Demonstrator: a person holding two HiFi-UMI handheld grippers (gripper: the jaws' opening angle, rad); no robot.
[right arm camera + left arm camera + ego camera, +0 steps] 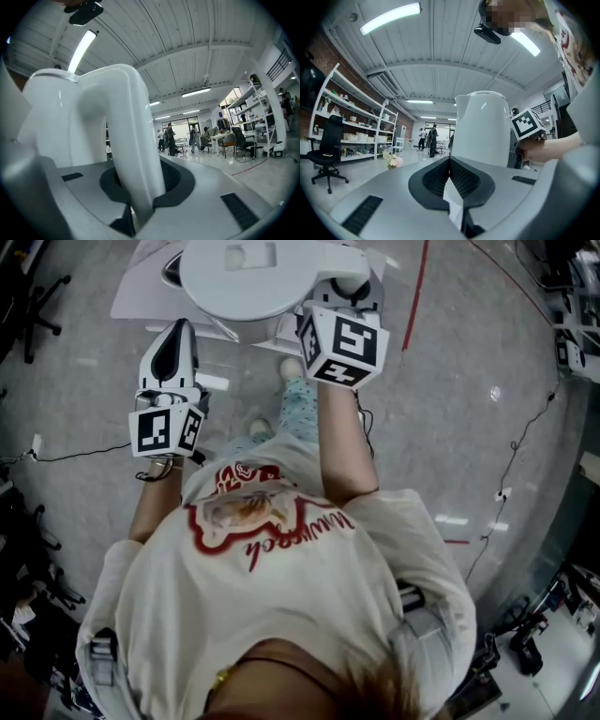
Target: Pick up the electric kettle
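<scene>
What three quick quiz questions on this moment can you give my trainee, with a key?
1. Which part of the kettle are the right gripper's jaws shut on? A the handle, B the spout, C the lid.
2. True or false: the left gripper is also gripping the kettle.
3. Fill in: in the left gripper view, a black office ___ stands in front of the shelves.
Key: 1 A. 2 False: its jaws are together with nothing between them, and the kettle stands beyond them. 3 chair.
</scene>
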